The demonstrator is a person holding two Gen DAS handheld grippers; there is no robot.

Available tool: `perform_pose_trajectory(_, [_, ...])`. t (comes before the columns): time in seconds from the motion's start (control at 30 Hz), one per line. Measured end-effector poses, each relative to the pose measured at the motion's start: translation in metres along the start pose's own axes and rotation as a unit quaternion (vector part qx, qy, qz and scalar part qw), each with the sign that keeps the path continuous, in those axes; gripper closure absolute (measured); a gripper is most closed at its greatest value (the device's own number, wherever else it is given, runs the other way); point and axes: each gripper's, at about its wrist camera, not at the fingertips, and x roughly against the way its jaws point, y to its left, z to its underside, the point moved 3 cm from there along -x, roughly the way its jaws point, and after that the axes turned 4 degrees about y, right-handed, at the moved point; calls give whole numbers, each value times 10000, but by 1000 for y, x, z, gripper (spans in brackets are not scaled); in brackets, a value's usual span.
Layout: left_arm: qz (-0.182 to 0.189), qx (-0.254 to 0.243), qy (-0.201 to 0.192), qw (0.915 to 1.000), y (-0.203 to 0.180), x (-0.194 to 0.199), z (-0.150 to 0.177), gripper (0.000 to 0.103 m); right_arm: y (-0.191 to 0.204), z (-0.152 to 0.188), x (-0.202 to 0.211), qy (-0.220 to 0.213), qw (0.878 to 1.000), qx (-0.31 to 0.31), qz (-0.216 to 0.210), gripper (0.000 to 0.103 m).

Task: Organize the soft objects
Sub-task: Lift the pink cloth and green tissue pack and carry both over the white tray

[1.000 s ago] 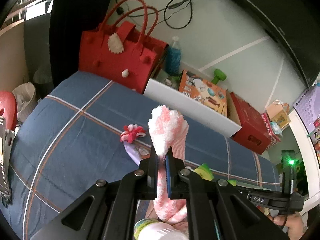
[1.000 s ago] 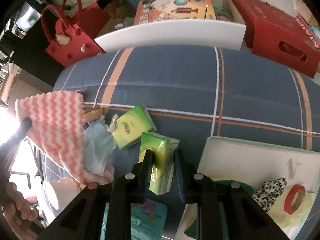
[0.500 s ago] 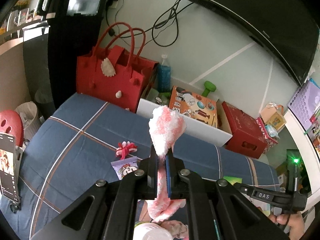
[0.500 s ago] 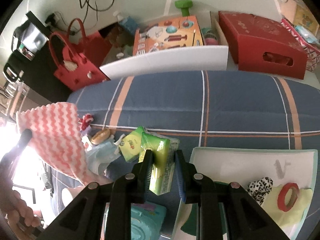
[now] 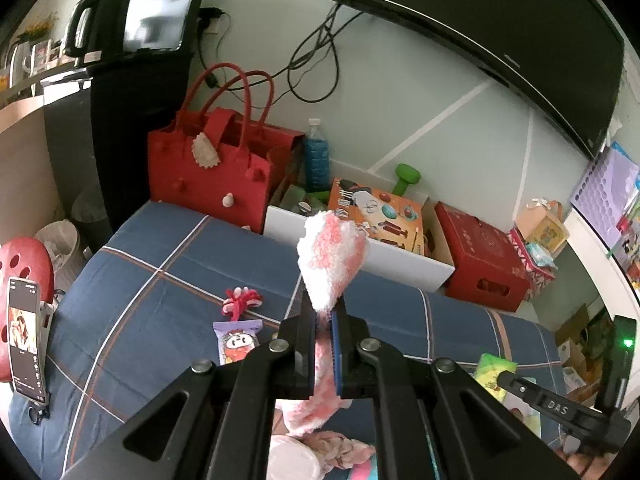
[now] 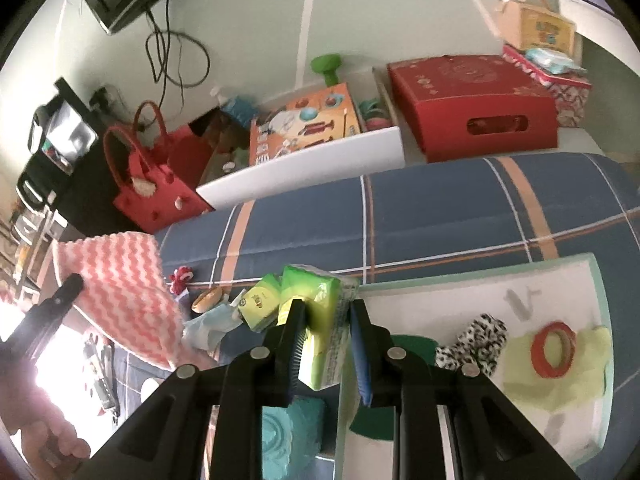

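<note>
Both claws are rising above the blue plaid bed (image 5: 168, 304). The left claw (image 5: 324, 322) is clenching the pink cloth (image 5: 330, 258); the right claw (image 6: 326, 312) is gripping the green tissue pack (image 6: 320, 320) beside the white tray (image 6: 460, 292). A red bag (image 5: 212, 176) is standing against the wall.

My left gripper (image 5: 323, 322) is raised, jaws clamped on the pink-and-white cloth (image 5: 330, 258). My right gripper (image 6: 325, 314) is raised, jaws pinching the green tissue pack (image 6: 320, 320).

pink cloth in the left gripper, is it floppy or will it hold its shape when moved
Likely floppy: the pink cloth droops from the left gripper in the right view. Probably light, as a thin pinch holds it. Its fluffy pile suggests little slipping.
</note>
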Motion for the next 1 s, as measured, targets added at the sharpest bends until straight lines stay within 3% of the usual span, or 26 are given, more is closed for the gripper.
perform_pose_trajectory(0.23, [144, -233, -147, 9995, -23, 12, 0, 97, -21, 13, 27, -355, 9992, -201, 50, 79])
perform_pose_trajectory(0.47, [530, -567, -349, 9964, -60, 32, -2, 97, -61, 19, 37, -447, 9973, -500, 312, 79])
perform_pose_trajectory(0.7, [1033, -1082, -465, 9877, -114, 45, 5, 97, -106, 20, 55, -613, 9919, -872, 692, 79])
perform_pose_trajectory(1.0, [1776, -1626, -22, 9706, -191, 38, 32, 97, -159, 24, 84, -816, 9814, -1376, 1057, 79])
